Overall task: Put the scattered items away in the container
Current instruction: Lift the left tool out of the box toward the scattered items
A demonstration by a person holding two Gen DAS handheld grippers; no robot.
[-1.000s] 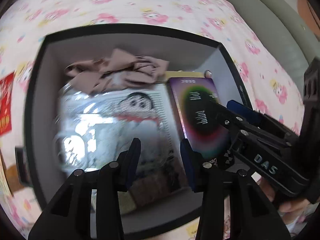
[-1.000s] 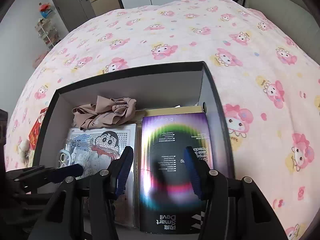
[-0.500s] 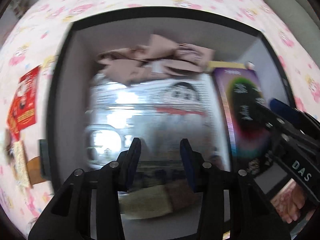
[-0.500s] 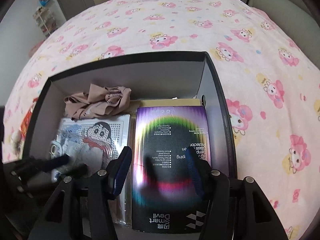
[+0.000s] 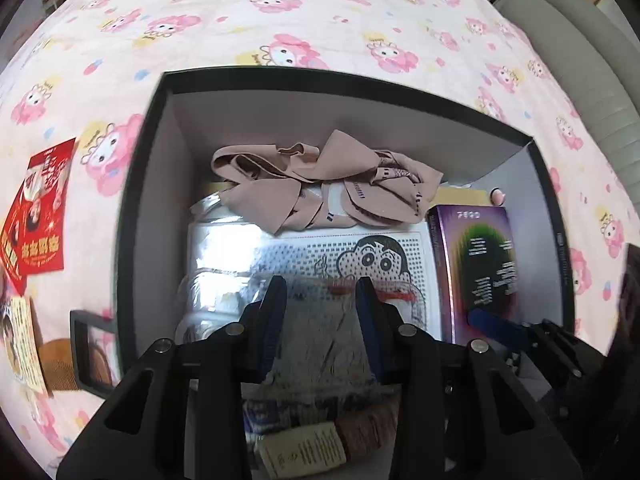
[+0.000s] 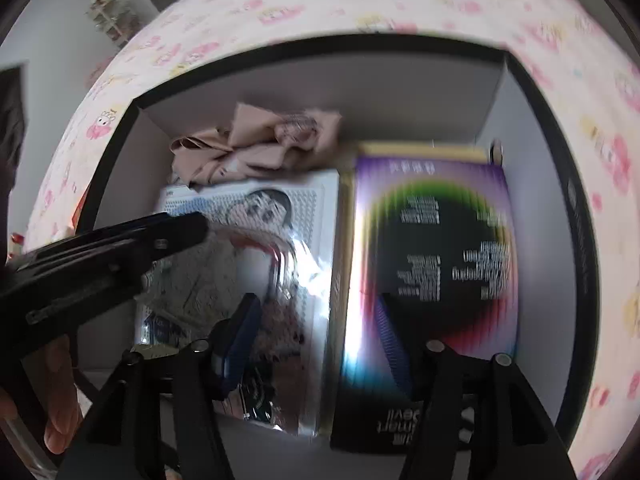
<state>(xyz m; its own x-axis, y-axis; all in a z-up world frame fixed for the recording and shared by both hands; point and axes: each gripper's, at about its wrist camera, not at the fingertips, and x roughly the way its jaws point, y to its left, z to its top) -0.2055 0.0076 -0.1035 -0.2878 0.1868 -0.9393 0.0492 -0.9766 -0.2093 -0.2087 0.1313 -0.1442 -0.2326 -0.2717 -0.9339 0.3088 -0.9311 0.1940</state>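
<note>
I have both tools over the black-rimmed, grey-lined storage box point(image 5: 152, 184), which sits on the bed's pink cartoon-print bedspread point(image 5: 320, 12). Much of the tidying looks done: inside lie a crumpled beige stocking bundle point(image 5: 320, 188) against the far wall, a clear-wrapped white bead board with a cartoon boy's face point(image 5: 360, 256) beneath it, and a purple iridescent screen-protector box point(image 6: 432, 248) along the right wall.

My left tool point(image 5: 320, 300) hangs above the bead board; its jaws have just been closing a little, yet they stand apart and grasp nothing. My right tool point(image 6: 316, 320) has just been opening and is released, straddling the seam between bead board and purple box, with neither visibly pressed by the pads.

What is left, as far as I can see, lies outside the box on the bedspread at the left: a red printed packet point(image 5: 40, 216), a yellowish card point(image 5: 20, 344) and a small dark frame point(image 5: 90, 356) beside the box wall.
</note>
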